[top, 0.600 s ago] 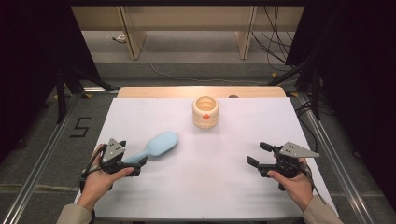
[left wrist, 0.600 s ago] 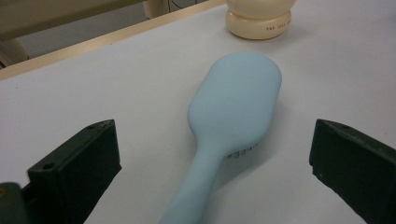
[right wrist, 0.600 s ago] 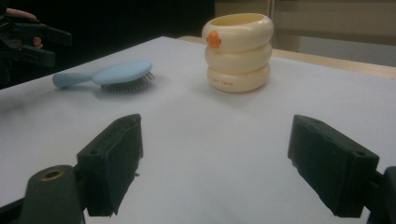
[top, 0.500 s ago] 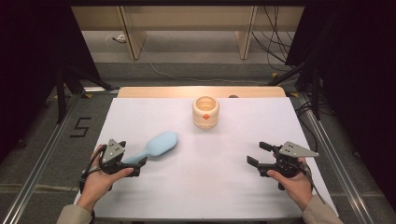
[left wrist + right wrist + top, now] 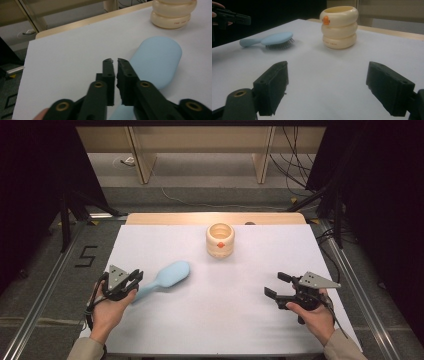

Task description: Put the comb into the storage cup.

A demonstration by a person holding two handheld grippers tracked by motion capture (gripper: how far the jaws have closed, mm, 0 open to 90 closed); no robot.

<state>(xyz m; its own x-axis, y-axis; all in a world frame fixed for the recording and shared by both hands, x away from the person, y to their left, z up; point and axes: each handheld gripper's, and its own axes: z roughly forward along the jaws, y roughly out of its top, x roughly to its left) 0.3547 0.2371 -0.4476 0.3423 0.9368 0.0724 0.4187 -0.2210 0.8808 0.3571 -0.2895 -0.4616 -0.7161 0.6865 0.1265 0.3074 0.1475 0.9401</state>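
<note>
A light blue hairbrush lies bristles down on the white table top, its handle pointing to my left gripper. That gripper hovers just over the handle end with its jaws shut and nothing between them; in the left gripper view the gripper sits above the brush head. A cream ringed cup with an orange mark stands upright at the back middle. My right gripper rests at the front right, wide open and empty. In the right gripper view the gripper faces the cup and the brush.
The white table top ends in a wooden strip at the back. Dark stands and cables flank both sides. A "5" is marked on the floor at the left. Open surface lies between the two grippers.
</note>
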